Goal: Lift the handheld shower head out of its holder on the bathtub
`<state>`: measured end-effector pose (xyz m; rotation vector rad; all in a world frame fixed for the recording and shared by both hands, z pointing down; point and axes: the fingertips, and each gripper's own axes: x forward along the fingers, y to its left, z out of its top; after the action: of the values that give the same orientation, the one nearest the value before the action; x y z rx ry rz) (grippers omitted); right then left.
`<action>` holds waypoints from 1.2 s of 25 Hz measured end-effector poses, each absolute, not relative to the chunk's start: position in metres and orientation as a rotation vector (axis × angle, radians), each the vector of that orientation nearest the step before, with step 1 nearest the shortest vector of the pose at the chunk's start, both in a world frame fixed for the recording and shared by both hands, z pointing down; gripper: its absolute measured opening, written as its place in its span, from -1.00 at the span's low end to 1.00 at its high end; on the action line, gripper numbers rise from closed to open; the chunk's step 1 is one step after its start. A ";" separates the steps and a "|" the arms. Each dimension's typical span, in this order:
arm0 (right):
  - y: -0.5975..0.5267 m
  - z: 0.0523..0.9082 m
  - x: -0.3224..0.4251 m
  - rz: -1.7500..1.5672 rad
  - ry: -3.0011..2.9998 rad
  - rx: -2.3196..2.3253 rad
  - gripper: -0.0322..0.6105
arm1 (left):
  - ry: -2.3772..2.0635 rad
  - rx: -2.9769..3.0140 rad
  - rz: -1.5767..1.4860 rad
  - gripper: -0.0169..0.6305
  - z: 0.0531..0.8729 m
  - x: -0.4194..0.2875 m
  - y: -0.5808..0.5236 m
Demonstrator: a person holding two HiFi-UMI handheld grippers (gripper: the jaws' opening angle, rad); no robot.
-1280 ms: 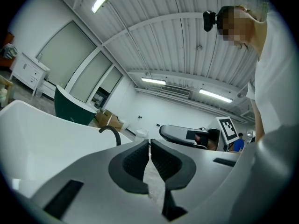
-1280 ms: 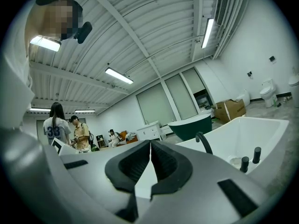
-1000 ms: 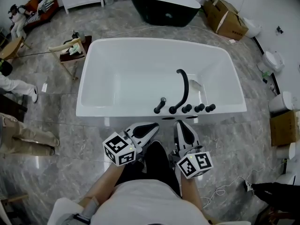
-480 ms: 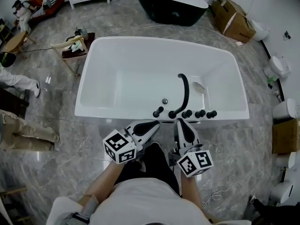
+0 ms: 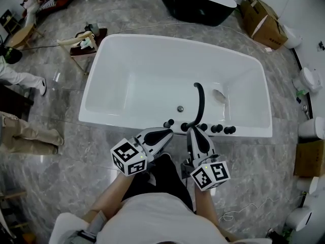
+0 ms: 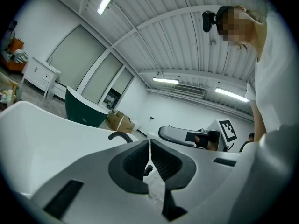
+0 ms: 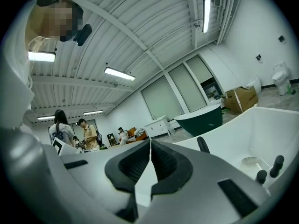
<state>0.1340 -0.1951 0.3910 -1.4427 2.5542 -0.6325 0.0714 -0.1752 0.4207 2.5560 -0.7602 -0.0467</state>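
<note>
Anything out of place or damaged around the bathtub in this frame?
Nothing stands out. The white bathtub shows no crack or spill; the handheld shower head sits on the near rim beside the black spout and knobs. The left gripper and right gripper are shut and empty.

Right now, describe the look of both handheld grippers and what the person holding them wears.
Both the left gripper and right gripper are pale grey shells with black ribbed pads lining their jaws. Each carries a white cube with black square markers. No cables show. The person wears a light top and black trousers, forearms bare.
</note>
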 end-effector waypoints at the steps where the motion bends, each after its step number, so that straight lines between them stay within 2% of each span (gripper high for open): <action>1: -0.199 0.392 0.135 -0.632 2.562 -1.433 -0.84 | -0.765 2.549 -0.047 -0.89 0.423 0.073 -0.179; 13: -0.219 0.396 0.133 -0.568 2.668 -1.298 -0.81 | -0.833 2.506 -0.059 -0.89 0.433 0.092 -0.203; 14: -0.220 0.397 0.130 -0.568 2.679 -1.289 -0.68 | -0.842 2.500 -0.063 -0.89 0.434 0.090 -0.204; 15: -0.222 0.398 0.126 -0.574 2.691 -1.280 -0.45 | -0.852 2.495 -0.066 -0.89 0.434 0.087 -0.205; 17: -0.224 0.400 0.118 -0.571 2.715 -1.278 -0.35 | -0.870 2.486 -0.068 -0.89 0.435 0.079 -0.208; 30: -0.232 0.432 0.083 -0.557 2.795 -1.384 -0.35 | -0.876 2.436 -0.052 -0.89 0.458 0.030 -0.222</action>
<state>0.0833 -0.2322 0.4324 -1.3841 2.7945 -0.5572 0.0299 -0.2221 0.4582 2.4364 -0.8765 -0.0517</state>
